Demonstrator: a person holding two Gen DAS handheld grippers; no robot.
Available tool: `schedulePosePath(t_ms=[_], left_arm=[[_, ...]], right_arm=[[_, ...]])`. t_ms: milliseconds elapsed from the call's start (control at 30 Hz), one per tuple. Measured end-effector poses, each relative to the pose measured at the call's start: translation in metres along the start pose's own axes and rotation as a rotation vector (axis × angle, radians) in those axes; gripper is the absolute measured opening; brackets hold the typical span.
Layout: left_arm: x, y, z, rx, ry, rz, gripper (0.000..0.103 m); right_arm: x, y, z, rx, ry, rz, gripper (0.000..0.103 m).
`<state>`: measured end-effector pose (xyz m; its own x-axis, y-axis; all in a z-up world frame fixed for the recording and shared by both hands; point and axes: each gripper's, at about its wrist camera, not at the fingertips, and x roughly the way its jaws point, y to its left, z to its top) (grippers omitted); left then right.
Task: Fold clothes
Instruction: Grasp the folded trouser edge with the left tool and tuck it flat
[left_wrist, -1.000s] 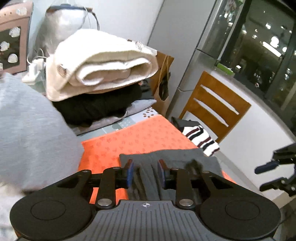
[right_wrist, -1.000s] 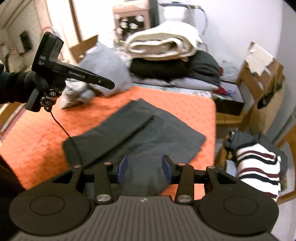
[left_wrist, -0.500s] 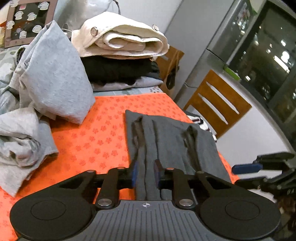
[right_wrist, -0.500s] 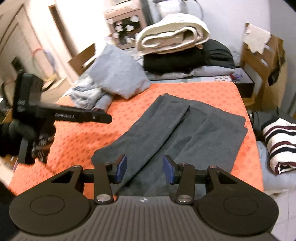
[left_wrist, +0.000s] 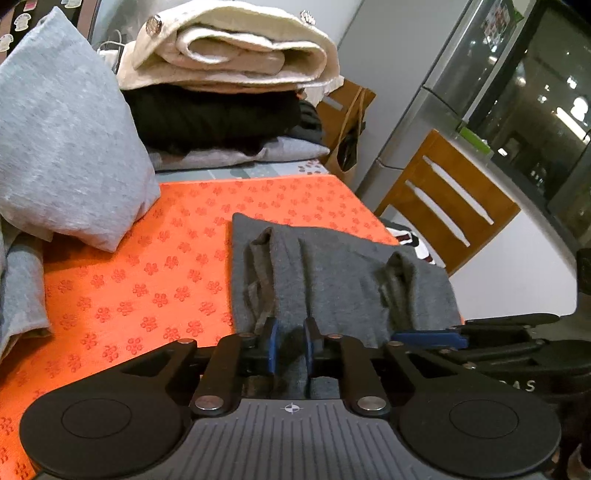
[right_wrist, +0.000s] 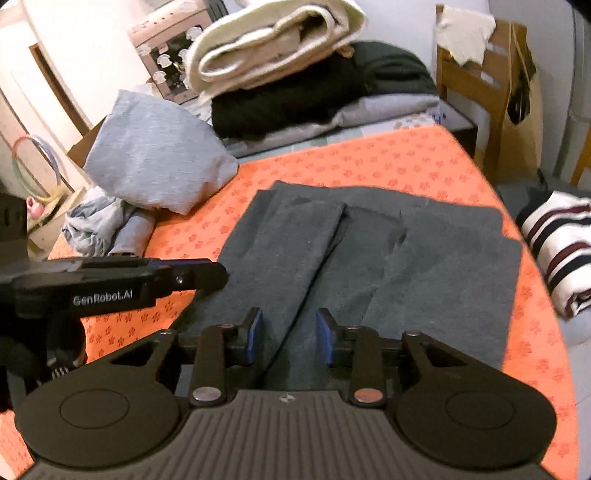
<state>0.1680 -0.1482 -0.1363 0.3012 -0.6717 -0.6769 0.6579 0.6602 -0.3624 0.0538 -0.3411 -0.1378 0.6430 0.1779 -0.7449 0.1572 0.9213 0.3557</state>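
A dark grey garment (right_wrist: 373, 254) lies flat on the orange flowered table cover (right_wrist: 369, 158), with both sleeves folded inward along its length. It also shows in the left wrist view (left_wrist: 332, 273). My left gripper (left_wrist: 290, 345) is low over the garment's near edge, its jaws narrowly apart with cloth between them; no firm grip is visible. My right gripper (right_wrist: 290, 338) is open over the same near edge, to the right of the left one. The left gripper also shows from the side in the right wrist view (right_wrist: 207, 271).
A light grey garment pile (left_wrist: 62, 147) sits at the table's left. A stack of folded cream, black and grey clothes (left_wrist: 229, 85) stands at the back. A wooden chair (left_wrist: 447, 206) and a striped garment (right_wrist: 561, 240) are off the right edge.
Both grippers have come down and closer to the garment's near edge, side by side. The left gripper's jaws narrowed compared with a second ago. The garment lies the same.
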Motion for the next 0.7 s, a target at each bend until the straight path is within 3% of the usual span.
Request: schedulePosePath(t_ms=[100, 167, 400, 533, 700], left_arm=[[0.002, -0.001, 0.0, 0.021, 0.007, 0.015, 0.015], [0.002, -0.003, -0.001, 0.043, 0.002, 0.044, 0.004], [0.007, 0.001, -0.004, 0.049, 0.013, 0.121, 0.003], [0.004, 0.02, -0.002, -0.044, 0.021, 0.149, 0.002], [-0.013, 0.019, 0.01, -0.055, -0.029, 0.069, 0.006]], right_arm=[[0.008, 0.0, -0.001, 0.019, 0.018, 0.025, 0.015], [0.01, 0.001, -0.002, 0.019, 0.026, 0.038, 0.004], [0.01, 0.003, -0.007, -0.015, 0.021, -0.026, 0.003], [0.011, 0.003, -0.01, -0.05, 0.03, -0.042, 0.004], [-0.003, 0.011, -0.003, -0.097, -0.019, -0.053, 0.013]])
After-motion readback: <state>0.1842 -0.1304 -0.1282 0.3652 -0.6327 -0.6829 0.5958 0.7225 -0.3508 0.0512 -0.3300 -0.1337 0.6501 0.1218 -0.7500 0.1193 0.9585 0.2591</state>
